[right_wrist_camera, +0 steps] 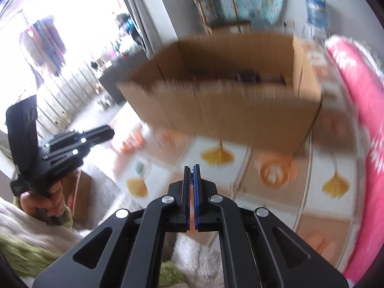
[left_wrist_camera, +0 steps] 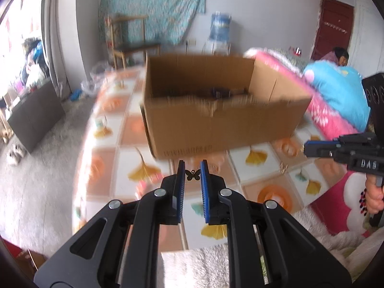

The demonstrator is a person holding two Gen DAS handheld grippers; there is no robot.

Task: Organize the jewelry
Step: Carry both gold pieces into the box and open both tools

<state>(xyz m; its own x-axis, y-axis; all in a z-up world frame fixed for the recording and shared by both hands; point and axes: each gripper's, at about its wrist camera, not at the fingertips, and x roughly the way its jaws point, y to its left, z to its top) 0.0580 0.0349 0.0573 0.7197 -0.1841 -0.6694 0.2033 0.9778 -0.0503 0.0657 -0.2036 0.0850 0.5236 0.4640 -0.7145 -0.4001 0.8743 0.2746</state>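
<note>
In the left wrist view my left gripper (left_wrist_camera: pixel 193 168) is shut on a small dark butterfly pendant (left_wrist_camera: pixel 193 175), held between its blue pads above the patterned tablecloth (left_wrist_camera: pixel 134 168). An open cardboard box (left_wrist_camera: pixel 216 110) stands just ahead, with dark items blurred inside. In the right wrist view my right gripper (right_wrist_camera: pixel 192 171) is shut on a thin dark chain (right_wrist_camera: pixel 192 176) pinched between its pads. The same box (right_wrist_camera: pixel 228 100) lies ahead of it. Each gripper shows in the other's view: the right gripper (left_wrist_camera: pixel 309 147) at the right edge, the left gripper (right_wrist_camera: pixel 108 132) at the left.
A pink and blue quilt (left_wrist_camera: pixel 336 96) is piled to the right of the box. A wooden chair (left_wrist_camera: pixel 129 40) and a water dispenser (left_wrist_camera: pixel 219 31) stand by the far wall. A dark cabinet (left_wrist_camera: pixel 36 112) sits left on the floor. White fluffy fabric (left_wrist_camera: pixel 194 266) lies below.
</note>
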